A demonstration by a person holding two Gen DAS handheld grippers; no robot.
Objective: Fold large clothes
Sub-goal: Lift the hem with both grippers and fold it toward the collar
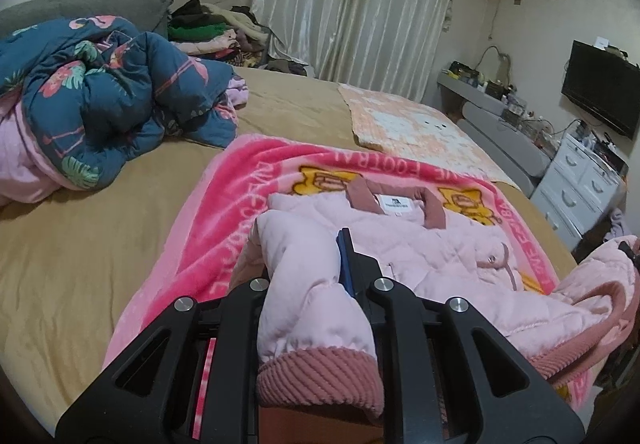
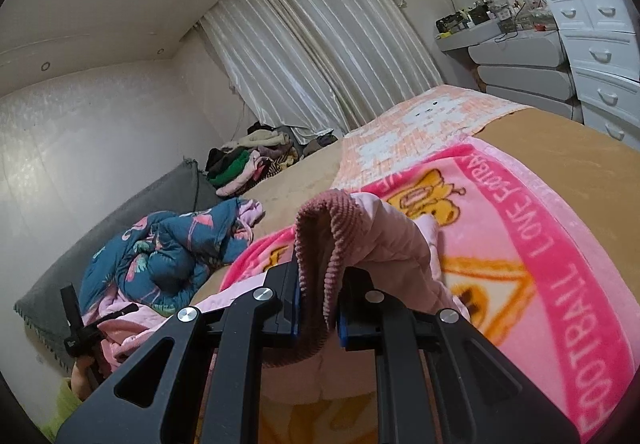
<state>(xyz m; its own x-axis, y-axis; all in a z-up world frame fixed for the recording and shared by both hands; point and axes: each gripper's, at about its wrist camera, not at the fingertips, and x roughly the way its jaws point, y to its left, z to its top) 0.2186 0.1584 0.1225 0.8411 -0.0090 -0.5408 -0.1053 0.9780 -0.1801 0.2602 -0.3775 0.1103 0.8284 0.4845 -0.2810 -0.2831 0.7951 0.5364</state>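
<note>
A pale pink quilted jacket [image 1: 432, 244] with dusty-rose ribbed cuffs and collar lies on a bright pink cartoon blanket [image 1: 224, 211] on the bed. My left gripper [image 1: 308, 264] is shut on one sleeve; its ribbed cuff [image 1: 320, 376] hangs back between the fingers. My right gripper [image 2: 320, 284] is shut on the jacket's ribbed edge [image 2: 324, 240], lifted a little above the blanket [image 2: 560, 244]. The left gripper also shows at the left edge of the right wrist view [image 2: 78, 328].
A blue floral duvet [image 1: 100, 103] is bunched at the head of the tan bed [image 1: 80, 264]. A peach towel [image 1: 408, 131] lies further along. Piled clothes [image 1: 212, 31] sit by the curtain. White drawers [image 1: 580, 187] and a TV [image 1: 600, 87] stand on the right.
</note>
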